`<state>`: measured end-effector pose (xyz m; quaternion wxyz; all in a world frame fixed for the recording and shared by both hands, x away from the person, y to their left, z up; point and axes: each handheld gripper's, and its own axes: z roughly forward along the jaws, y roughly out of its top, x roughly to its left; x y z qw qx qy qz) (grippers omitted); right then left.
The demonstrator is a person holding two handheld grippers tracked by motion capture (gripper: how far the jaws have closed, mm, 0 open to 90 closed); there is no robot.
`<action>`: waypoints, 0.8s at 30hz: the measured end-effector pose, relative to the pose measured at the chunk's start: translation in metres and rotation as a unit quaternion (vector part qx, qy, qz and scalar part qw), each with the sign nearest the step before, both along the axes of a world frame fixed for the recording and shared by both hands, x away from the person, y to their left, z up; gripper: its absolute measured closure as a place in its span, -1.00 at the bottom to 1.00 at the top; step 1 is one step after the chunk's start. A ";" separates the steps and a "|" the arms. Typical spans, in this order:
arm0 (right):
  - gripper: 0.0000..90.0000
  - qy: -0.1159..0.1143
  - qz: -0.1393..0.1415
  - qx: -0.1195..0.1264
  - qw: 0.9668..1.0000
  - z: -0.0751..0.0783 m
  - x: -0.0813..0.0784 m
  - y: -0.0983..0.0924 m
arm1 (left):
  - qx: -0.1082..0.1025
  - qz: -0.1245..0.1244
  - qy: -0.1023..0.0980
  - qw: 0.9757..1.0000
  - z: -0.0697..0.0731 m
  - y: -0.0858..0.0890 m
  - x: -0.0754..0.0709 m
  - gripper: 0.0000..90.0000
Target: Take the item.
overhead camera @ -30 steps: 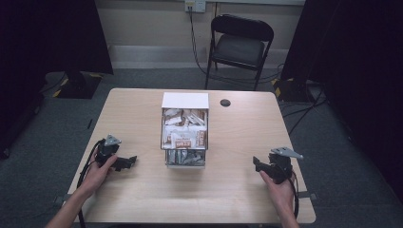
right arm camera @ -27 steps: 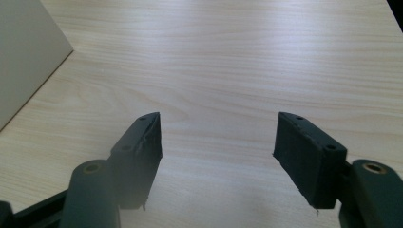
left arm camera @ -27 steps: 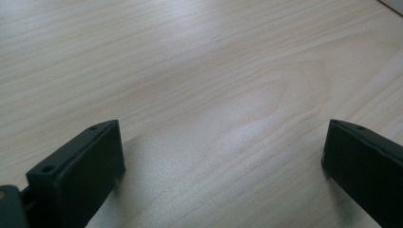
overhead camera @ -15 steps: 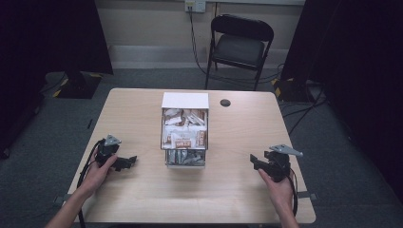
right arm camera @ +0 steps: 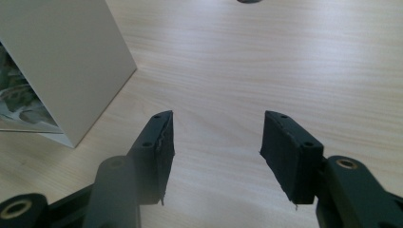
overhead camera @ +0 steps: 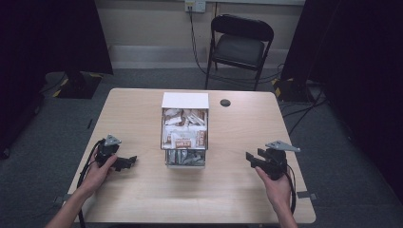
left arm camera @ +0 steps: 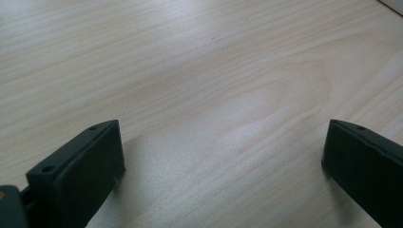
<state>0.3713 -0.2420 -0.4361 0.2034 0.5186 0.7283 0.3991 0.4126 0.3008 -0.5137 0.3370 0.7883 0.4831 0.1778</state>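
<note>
A white box [overhead camera: 185,129] packed with small wrapped packets stands in the middle of the wooden table [overhead camera: 142,199], its open top showing brown and silvery wrappers. A small black round disc [overhead camera: 225,102] lies on the table just right of the box's far corner. Beyond the far edge stands a black folding chair [overhead camera: 240,47].

The left gripper [overhead camera: 124,163] rests low on the table at the near left, held in the person's left hand [overhead camera: 97,172], well apart from the box. Its jaws are spread wide, with bare wood between them.

The right gripper [overhead camera: 253,159] is at the near right, in the right hand [overhead camera: 274,186], pointing left toward the box but apart from it. Its jaws have just been closing and stand partly spread, with nothing between them. In the right gripper view the box's white side wall [right arm camera: 66,61] sits to the far left of the jaws.
</note>
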 end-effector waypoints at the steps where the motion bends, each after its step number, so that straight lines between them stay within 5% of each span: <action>1: 0.03 -0.001 0.003 0.001 1.000 0.003 -0.001 0.003 | 0.000 0.000 0.000 1.000 0.000 0.000 0.000 -1.00; 9: 0.11 -0.008 0.012 0.009 1.000 0.014 -0.003 0.011 | 0.000 0.000 0.000 1.000 0.000 0.000 0.000 -1.00; 16: 0.02 -0.041 0.013 0.029 0.999 0.029 -0.003 0.016 | 0.000 0.000 0.000 1.000 0.000 0.000 0.000 -1.00; 24: 0.00 -0.027 0.019 0.033 0.999 0.047 0.000 0.019 | 0.000 0.000 0.000 1.000 0.000 0.000 0.000 -1.00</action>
